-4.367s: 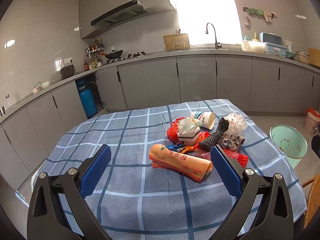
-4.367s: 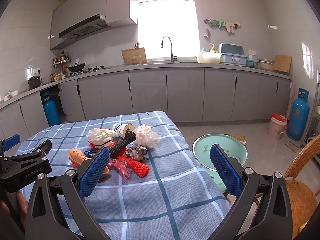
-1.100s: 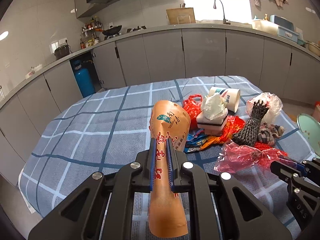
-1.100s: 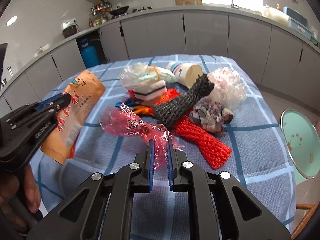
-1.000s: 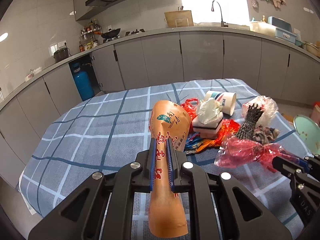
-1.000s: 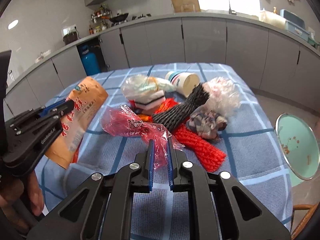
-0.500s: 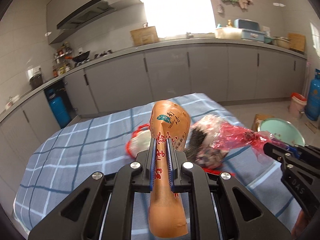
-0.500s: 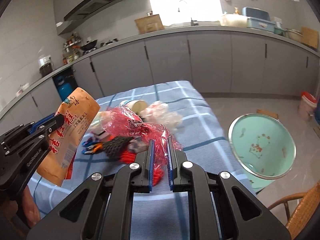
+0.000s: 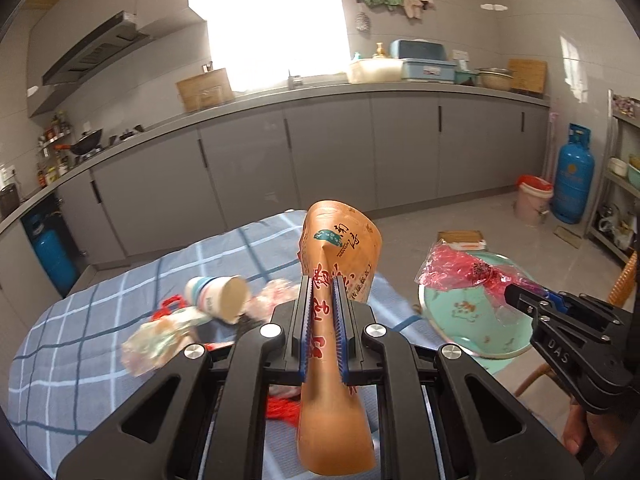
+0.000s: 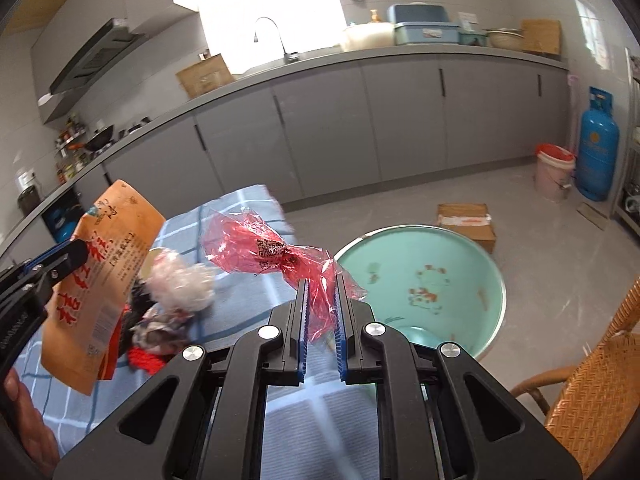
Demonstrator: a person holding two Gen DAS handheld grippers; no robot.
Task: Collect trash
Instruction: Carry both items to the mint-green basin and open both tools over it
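My left gripper [image 9: 321, 286] is shut on an orange snack bag [image 9: 340, 240] and holds it in the air above the table's right part. The bag also shows in the right wrist view [image 10: 100, 280]. My right gripper [image 10: 321, 286] is shut on a red plastic wrapper [image 10: 264, 252], held up beside the rim of a mint green basin [image 10: 424, 280]. In the left wrist view the wrapper [image 9: 460, 270] hangs over the basin [image 9: 464, 316]. More trash stays on the blue checked table [image 9: 80, 344]: a paper cup [image 9: 218, 298], a crumpled bag [image 9: 160, 336], a white plastic ball [image 10: 180, 280].
The basin sits off the table's right edge, with a wicker chair [image 10: 592, 384] to its right. On the floor behind are a cardboard box [image 10: 466, 218], a red-rimmed bucket [image 10: 554, 170] and a blue gas cylinder [image 10: 598, 144]. Grey kitchen cabinets [image 9: 320, 152] line the back.
Both grippers have lifted their trash off the table and swung right toward the basin. The red wrapper now hangs over the basin. Earlier both grippers were open and empty.
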